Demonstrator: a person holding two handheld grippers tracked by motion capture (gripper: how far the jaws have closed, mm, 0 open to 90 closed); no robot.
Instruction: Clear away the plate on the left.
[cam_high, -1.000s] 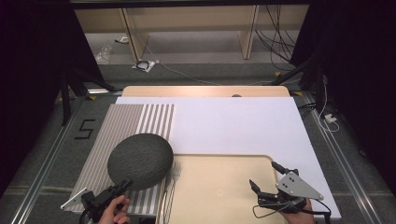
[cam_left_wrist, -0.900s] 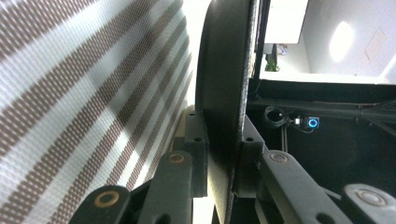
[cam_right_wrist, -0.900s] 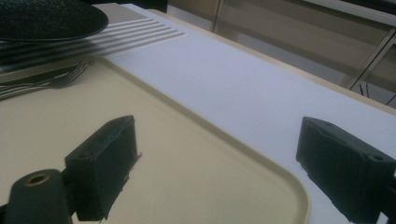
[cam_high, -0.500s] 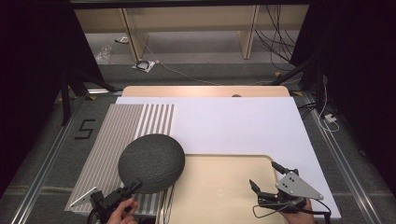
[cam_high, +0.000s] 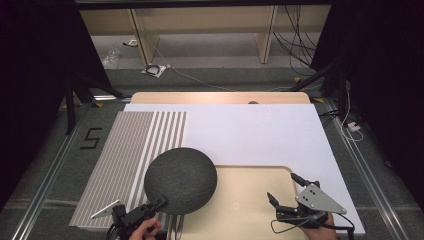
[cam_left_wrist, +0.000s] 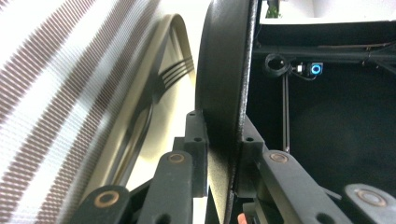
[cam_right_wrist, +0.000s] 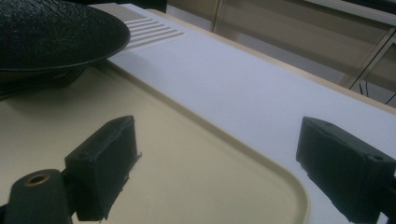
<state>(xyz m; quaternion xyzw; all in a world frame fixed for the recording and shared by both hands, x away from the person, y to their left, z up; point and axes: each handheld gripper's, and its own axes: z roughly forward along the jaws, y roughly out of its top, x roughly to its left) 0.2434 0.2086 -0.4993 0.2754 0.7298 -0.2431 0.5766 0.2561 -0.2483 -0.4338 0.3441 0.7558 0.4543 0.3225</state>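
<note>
- Nearest, the left gripper (cam_high: 159, 202) clamps the rim of a dark, rough-textured round plate (cam_high: 180, 179).
- It sits over the beige tray's (cam_high: 240, 200) left edge, beside the striped mat (cam_high: 127, 160).
- Right gripper (cam_high: 282, 192) gapes, unladen.

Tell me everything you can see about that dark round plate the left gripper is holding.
The plate is round, charcoal black, with a rough, speckled matte surface like stoneware and a thin, shallow profile. The left gripper pinches its near rim, one pad on each face, as its own view shows edge-on. It appears lifted and slightly tilted, bottom face up, hanging over the seam where the striped mat meets the beige tray. From the right gripper view, its rim overhangs the tray's far corner with shadow beneath. Nothing else touches it.
</note>
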